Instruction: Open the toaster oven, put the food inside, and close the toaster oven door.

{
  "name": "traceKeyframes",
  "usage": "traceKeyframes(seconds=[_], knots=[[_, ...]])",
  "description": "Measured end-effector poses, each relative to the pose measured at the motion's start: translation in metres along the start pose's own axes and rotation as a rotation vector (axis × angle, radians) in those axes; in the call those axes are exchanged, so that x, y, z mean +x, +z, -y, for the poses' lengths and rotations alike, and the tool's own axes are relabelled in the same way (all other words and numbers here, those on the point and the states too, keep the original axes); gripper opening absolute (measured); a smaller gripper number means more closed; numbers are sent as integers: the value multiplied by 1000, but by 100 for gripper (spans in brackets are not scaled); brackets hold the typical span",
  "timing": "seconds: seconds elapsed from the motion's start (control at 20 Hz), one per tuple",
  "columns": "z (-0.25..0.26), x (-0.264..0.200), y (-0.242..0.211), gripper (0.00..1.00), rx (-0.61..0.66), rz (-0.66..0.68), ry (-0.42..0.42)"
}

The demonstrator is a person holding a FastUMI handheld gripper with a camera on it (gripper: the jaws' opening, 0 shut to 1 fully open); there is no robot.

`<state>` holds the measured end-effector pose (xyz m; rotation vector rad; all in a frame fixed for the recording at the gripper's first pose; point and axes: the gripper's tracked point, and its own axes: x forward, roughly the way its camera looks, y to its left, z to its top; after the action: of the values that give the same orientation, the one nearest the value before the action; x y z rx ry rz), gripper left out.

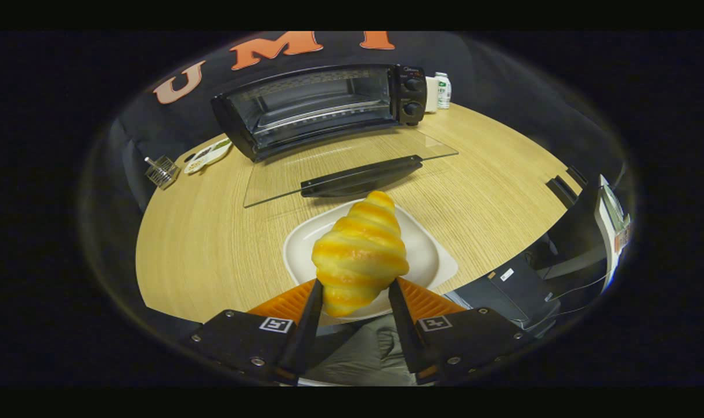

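Standing at the wooden table's [212,232] far side, the toaster oven [322,107] had its glass door [352,168] folded flat, ready for loading. Nearer, over the white plate [433,255], the gripper [354,290] clamped the croissant [360,252] between both fingers, apparently lifted for carrying inside.

place: staged test booth | cues: black cloth wall [154,125], round wooden table [212,232], toaster oven [320,107]
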<state>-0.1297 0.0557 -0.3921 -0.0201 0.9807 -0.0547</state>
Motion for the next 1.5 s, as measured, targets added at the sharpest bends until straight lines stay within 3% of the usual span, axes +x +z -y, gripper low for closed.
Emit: traceKeyframes(seconds=[0.35, 0.85, 1.0, 1.5], knots=[[-5, -39, 27, 63, 86, 35, 108], [-42, -54, 85, 63, 189, 118, 360], [-53, -50, 110, 63, 235, 126, 435], [-83, -11, 183, 63, 267, 137, 564]])
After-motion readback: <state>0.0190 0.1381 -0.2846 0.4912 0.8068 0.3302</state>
